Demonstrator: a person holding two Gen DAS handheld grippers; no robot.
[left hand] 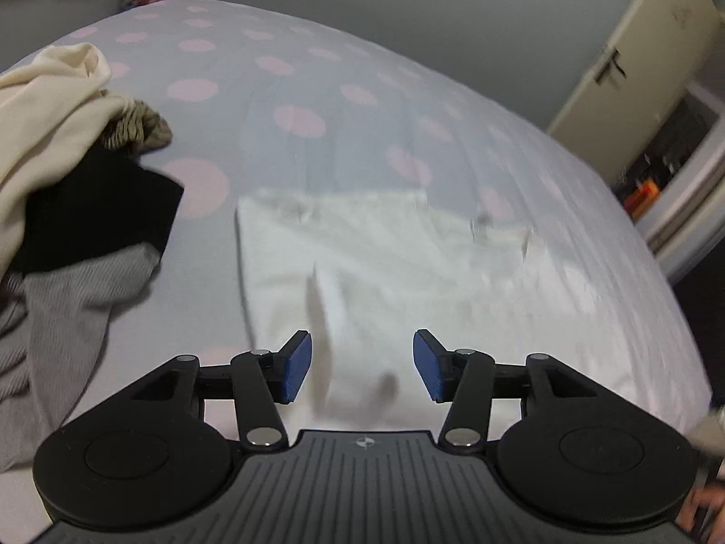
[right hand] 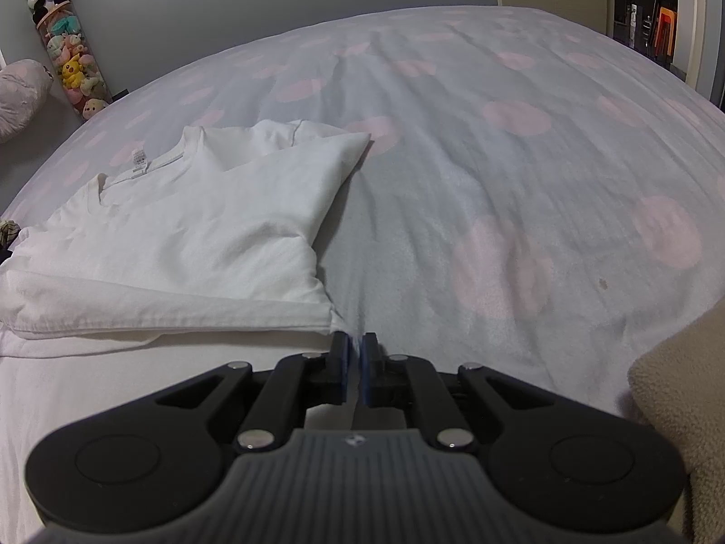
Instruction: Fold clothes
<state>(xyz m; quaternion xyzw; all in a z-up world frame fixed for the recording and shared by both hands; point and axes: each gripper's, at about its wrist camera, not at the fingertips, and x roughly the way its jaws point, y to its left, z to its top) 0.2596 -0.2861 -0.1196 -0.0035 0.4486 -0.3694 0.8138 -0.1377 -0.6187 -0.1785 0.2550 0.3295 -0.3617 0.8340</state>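
**A:** Down at the near edge of the bed (right hand: pixel 498 181), the right claw (right hand: pixel 358 358) is pinched together on the hem corner of the white t-shirt (right hand: pixel 204 226). The left claw (left hand: pixel 362 362) hangs spread apart over the same shirt, gripping nothing.

**B:** How will it handle?

**A:** Thin cotton, I'd guess: light, floppy, no stiffness, so it'll sag and drag. I'd take the other hem corner with the left. Farther off, the collar points away, and a pile of clothes (left hand: pixel 77 208) waits beside it.

bed right: bare bedspread (right hand: pixel 498 172) | left: clothes pile (left hand: pixel 68 158) (heaped) blocks
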